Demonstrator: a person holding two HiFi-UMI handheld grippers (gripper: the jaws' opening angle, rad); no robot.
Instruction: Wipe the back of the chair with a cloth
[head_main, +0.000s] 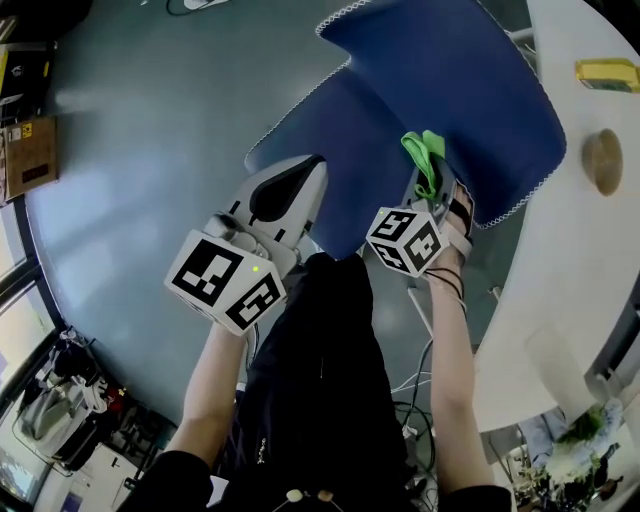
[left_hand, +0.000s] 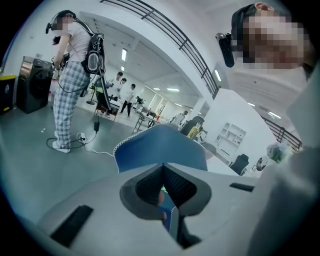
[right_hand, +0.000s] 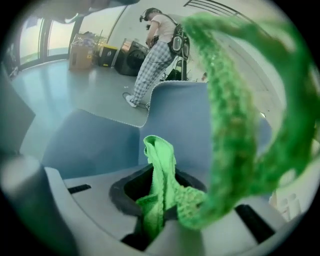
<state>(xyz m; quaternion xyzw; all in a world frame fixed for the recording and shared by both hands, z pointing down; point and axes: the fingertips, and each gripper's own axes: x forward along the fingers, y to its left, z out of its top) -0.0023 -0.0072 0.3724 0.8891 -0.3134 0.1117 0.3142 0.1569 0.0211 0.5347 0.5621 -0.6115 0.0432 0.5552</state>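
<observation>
Two jobs: your right hand-held gripper (head_main: 425, 182) pinches the green knitted cloth (head_main: 424, 150) for wiping; your left hand-held gripper (head_main: 312, 172), jaws together, likely braces the blue fabric chair (head_main: 450, 90).

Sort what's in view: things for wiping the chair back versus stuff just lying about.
Job: blue chair, green cloth, right claw clamped on the cloth.

Lying about: yellow item and round brown object on the white table, cardboard box, floor cables.

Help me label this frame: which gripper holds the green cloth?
The right gripper, its jaws clamped on the green cloth, by the blue chair. The left gripper has its jaws together with no cloth between them.
</observation>
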